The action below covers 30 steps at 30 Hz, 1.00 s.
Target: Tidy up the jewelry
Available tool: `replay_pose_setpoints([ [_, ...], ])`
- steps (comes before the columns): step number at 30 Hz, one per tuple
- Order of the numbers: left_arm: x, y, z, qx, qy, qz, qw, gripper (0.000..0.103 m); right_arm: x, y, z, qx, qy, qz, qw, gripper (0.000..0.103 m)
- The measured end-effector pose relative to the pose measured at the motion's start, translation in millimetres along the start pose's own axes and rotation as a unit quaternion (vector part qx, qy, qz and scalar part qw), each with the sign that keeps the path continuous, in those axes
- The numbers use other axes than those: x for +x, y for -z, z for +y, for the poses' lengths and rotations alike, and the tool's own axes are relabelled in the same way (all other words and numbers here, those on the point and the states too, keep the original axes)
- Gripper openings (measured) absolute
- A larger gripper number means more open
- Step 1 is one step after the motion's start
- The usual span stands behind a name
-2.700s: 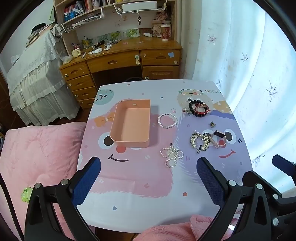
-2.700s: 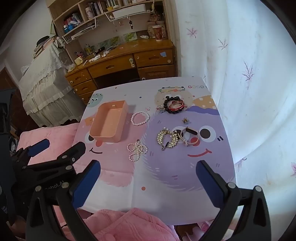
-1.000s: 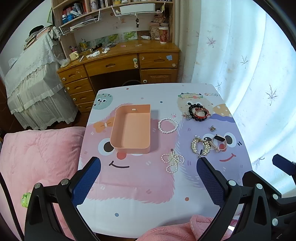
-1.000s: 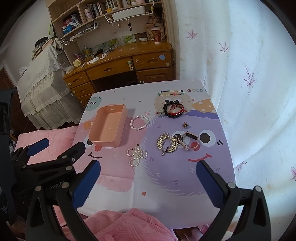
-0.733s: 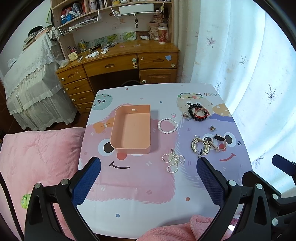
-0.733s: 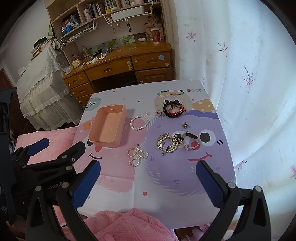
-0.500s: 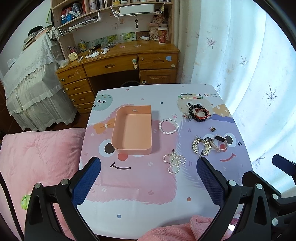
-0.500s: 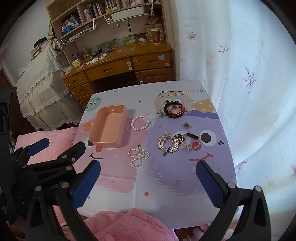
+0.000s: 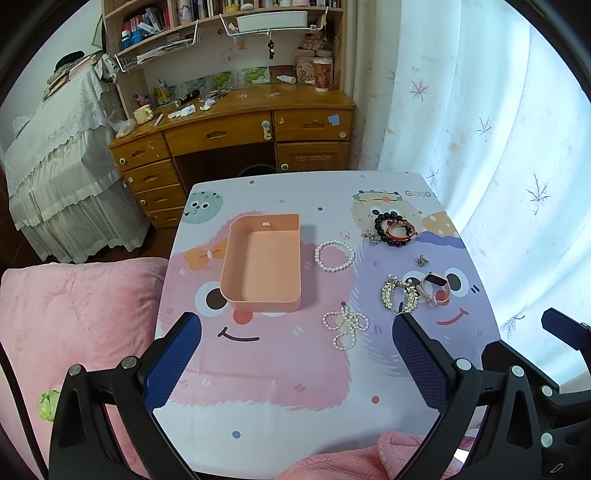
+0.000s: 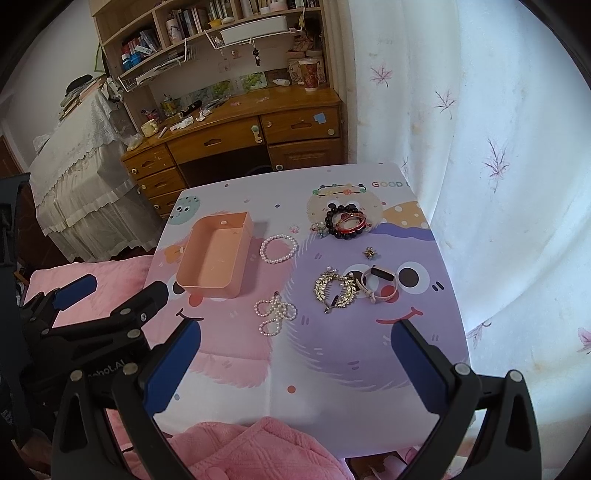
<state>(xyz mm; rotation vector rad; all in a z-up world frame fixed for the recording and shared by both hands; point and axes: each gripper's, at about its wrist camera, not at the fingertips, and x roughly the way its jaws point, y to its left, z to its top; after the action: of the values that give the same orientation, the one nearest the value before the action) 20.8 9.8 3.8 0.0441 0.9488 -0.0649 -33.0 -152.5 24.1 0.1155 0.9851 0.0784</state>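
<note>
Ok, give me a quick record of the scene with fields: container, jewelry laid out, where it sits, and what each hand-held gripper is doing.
container: tray, nothing in it
jewelry: pearl bracelet right of tray; pearl necklace; gold hairpiece; watch; bead bracelets; brooch
surface: table, all pieces outside tray
left hand-held gripper: open, holding nothing
right hand-held gripper: open, holding nothing

A wooden bureau with drawers (image 9: 236, 136) stands against the far wall beneath cluttered bookshelves (image 9: 207, 22), a red patterned cup (image 9: 323, 78) on its top. White curtains printed with leaves (image 10: 480, 155) hang at right; a lace-draped bed (image 9: 59, 162) sits left, pink quilt (image 9: 74, 317) nearby.
</note>
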Motion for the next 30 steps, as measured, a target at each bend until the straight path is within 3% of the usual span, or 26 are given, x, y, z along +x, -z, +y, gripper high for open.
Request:
replay_pose_setpoints([
  [5,1,1,5,-0.004,-0.001,0.004,1.0000,0.102,6,-17,-4,-0.002,-0.007,-0.002,1.000,0.103],
  [14,16,10,13,0.007,0.032,0.017,0.9993,0.102,18,-4,-16,0.009,0.007,-0.012,1.000,0.103],
  [19,37,19,20,0.021,0.064,0.051,0.9964,0.102,30,7,-27,-0.013,0.067,-0.045,0.997,0.103],
  [22,58,25,20,0.036,0.064,0.094,0.9929,0.102,32,17,-25,-0.037,0.098,-0.061,0.993,0.103],
  [25,77,32,14,0.051,0.066,0.138,0.9869,0.102,45,24,-31,-0.076,0.134,-0.048,0.987,0.103],
  [30,111,40,-6,0.079,0.077,0.167,0.9797,0.102,80,36,-45,-0.154,0.161,-0.022,0.975,0.103],
])
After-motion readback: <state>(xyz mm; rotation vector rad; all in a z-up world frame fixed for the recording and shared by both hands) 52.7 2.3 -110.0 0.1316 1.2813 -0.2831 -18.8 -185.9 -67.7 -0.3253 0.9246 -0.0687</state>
